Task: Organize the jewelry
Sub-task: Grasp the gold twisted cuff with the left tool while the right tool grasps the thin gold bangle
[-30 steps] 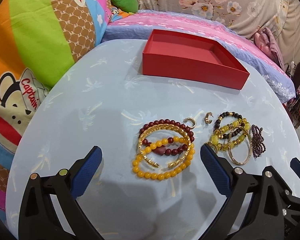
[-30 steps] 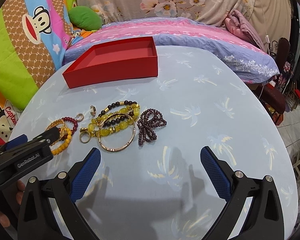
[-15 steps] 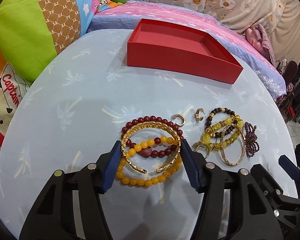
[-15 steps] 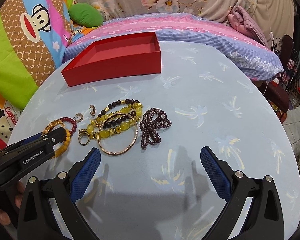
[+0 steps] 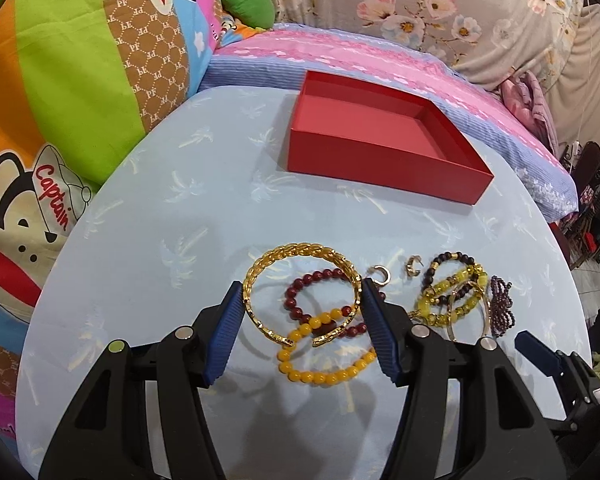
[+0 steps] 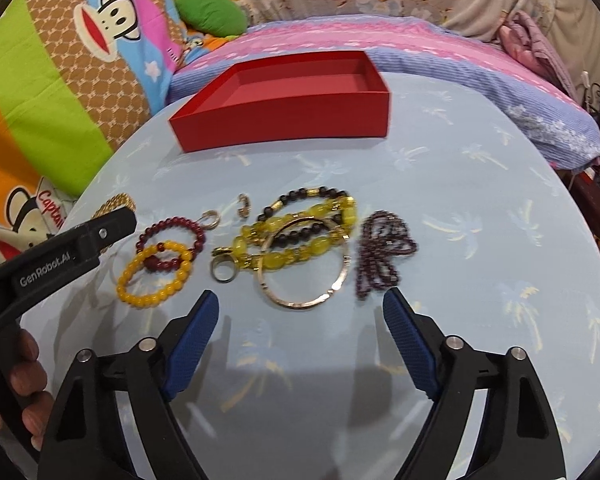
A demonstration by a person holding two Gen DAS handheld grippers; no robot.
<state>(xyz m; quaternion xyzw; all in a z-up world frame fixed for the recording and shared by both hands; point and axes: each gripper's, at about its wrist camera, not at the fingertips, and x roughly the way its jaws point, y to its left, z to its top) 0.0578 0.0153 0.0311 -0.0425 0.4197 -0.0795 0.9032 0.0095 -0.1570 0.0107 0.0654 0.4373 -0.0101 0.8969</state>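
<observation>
Jewelry, left wrist view: the gold bangle (image 5: 300,292) is pinched across its width by the left gripper (image 5: 302,300), red box (image 5: 380,140) at 12 o'clock.

Right wrist view: the right gripper (image 6: 300,304) gapes empty, thin gold hoop (image 6: 304,264) just ahead, nearest it.

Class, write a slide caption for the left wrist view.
Left gripper grips gold bangle above beaded bracelets; red box waits empty.
</observation>
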